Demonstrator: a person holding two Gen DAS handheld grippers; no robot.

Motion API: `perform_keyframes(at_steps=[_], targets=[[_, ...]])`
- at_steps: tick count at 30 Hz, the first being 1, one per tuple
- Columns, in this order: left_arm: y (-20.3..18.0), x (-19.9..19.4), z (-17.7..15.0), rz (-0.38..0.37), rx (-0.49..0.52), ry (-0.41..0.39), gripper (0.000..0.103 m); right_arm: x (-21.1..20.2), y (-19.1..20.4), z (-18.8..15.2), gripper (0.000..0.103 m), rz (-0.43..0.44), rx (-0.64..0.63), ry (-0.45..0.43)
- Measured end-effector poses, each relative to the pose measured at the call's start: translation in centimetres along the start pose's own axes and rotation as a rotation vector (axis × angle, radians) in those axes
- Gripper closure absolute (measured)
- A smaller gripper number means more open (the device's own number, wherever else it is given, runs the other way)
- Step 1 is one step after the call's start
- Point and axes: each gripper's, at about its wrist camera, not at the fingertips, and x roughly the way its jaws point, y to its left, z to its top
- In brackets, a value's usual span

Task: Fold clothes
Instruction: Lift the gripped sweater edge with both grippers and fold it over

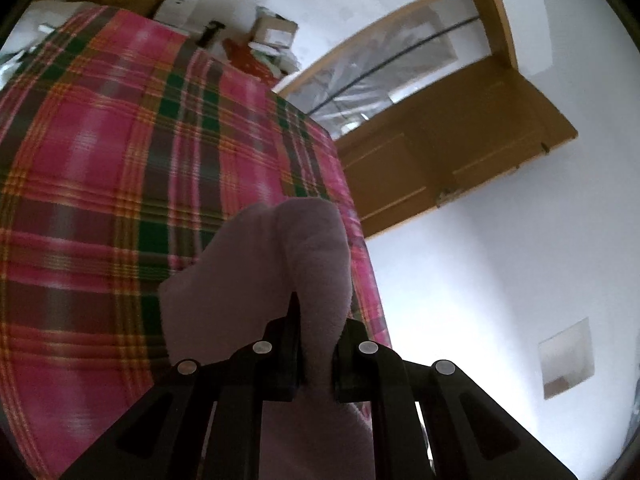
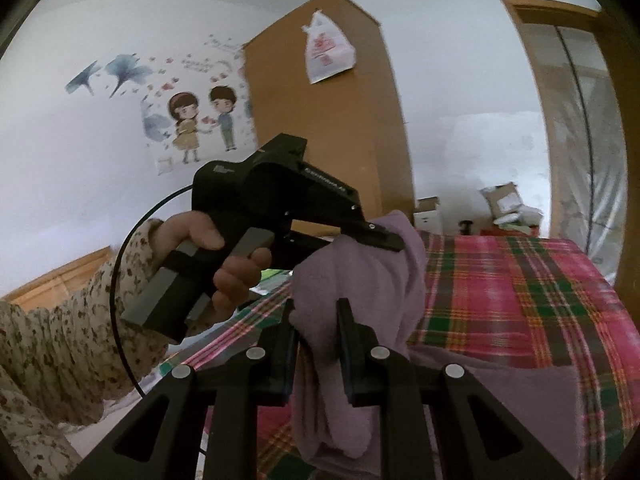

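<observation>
We see white walls (image 2: 460, 80) in soft, even daylight. A cartoon sticker (image 2: 202, 124) of two children decorates one wall beside a tall wooden wardrobe (image 2: 332, 120) with a white plastic bag (image 2: 329, 50) hanging on it. A wooden door (image 1: 448, 148) stands open, and cardboard boxes (image 2: 502, 200) sit beyond the plaid-covered bed (image 1: 100, 160).

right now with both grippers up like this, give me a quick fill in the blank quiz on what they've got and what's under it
1. Both the left gripper and the right gripper are shut on a ____ garment.
2. The bed cover below has a ____ pattern.
3. The hand holding the left gripper wears a ____-print sleeve.
4. A white plastic ____ hangs on the wardrobe.

Missing words: purple; plaid; floral; bag
</observation>
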Motion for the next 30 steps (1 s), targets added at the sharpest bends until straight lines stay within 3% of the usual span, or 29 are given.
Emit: perform_keyframes(at_steps=[14,30], targets=[[-3.7,5.6,-0.2,-0.005,0.042,0.104,0.092,-3.6,-4.8,-1.0,0.085,-0.134,0.09,-0.027],[-5.4,13.5,-1.3,-0.001,0.014,0.235,0.09,-6.5,-10.4,-3.5,0.085,-0.307,0.209,0.003]])
